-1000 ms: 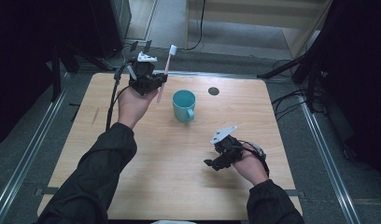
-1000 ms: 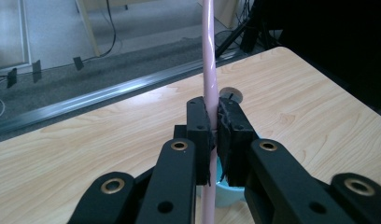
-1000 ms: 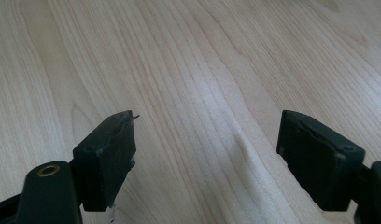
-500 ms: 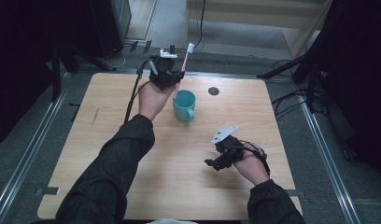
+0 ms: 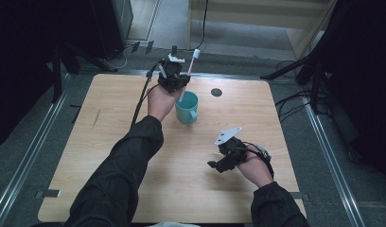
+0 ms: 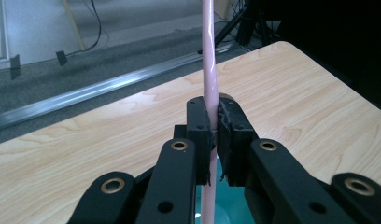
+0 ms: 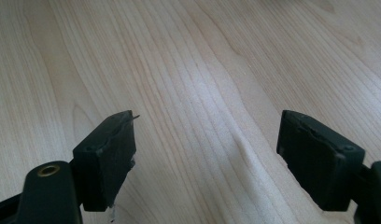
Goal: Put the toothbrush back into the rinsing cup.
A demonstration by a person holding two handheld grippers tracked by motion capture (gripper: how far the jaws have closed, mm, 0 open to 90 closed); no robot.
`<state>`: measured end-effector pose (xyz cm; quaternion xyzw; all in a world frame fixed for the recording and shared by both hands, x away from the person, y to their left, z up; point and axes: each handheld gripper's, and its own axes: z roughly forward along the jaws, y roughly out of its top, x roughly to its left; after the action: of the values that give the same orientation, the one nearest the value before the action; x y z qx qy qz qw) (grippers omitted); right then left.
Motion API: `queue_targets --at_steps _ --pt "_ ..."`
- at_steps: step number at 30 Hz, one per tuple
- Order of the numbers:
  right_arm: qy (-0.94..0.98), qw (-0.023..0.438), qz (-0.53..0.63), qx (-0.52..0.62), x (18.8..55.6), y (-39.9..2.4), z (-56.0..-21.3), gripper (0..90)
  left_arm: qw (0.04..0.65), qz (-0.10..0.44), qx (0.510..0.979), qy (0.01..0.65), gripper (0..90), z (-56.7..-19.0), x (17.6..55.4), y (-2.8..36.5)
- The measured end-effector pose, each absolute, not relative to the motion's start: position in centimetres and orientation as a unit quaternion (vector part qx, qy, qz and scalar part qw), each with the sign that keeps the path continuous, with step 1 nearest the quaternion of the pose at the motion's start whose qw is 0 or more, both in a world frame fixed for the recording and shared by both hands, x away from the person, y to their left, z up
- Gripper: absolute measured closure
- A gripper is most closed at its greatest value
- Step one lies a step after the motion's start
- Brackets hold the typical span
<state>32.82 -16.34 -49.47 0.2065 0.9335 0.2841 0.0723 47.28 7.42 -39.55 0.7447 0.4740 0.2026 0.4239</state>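
A pink toothbrush (image 5: 187,78) with a white head stands nearly upright, and my left gripper (image 5: 176,79) is shut on its handle. In the left gripper view the handle (image 6: 208,56) runs up between the pressed pads (image 6: 201,126) of my left gripper (image 6: 215,125). Its lower end hangs over the mouth of the teal cup (image 5: 187,109), whose rim (image 6: 233,212) shows just below the jaws. My right gripper (image 5: 215,161) rests low over the front right of the table, open with nothing between its fingers (image 7: 107,154).
The cup stands near the middle back of the wooden table (image 5: 110,156). A small black round hole (image 5: 216,92) sits in the tabletop to the right of the cup. Metal rails and cables run along the floor beyond the table's edges.
My left hand carried the toothbrush to the right and a little down, from the back left of the table to above the cup. The right gripper stayed in place.
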Motion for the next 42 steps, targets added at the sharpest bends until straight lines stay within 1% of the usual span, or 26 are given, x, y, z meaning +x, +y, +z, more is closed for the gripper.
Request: queue_targets --at_steps 17,42 --pt "0.936 0.069 0.281 0.201 32.8 -16.2 -49.6 19.9 0.402 0.188 0.757 0.48 84.0 -42.2 47.9 7.0" --pt "0.938 0.064 0.274 0.201 32.8 -16.0 -49.7 19.9 0.368 0.159 0.774 0.49 83.8 -46.0 47.2 6.9"
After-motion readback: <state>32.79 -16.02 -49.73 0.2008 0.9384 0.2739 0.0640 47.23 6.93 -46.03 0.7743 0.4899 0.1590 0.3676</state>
